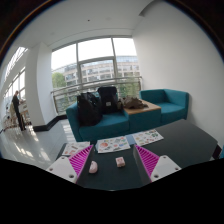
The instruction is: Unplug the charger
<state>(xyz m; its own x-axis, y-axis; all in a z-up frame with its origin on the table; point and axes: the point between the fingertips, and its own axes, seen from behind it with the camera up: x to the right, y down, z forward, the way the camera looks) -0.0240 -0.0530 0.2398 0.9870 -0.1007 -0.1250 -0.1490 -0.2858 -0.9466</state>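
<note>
So my two-finger gripper (105, 160) is spread wide, holding nothing, over a dark table (185, 135). A small pale pink blob (93, 168) sits between my pink pads (147, 160), nearer the left one, maybe the charger, can't tell. Its long axis isn't readable.

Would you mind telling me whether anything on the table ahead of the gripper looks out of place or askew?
Nothing looks spilled or damaged. Papers lie loosely at slight angles on the dark table beyond the open gripper, and a small pale object sits between its fingers; what it is I cannot tell. Bags are piled on the teal sofa behind.
</note>
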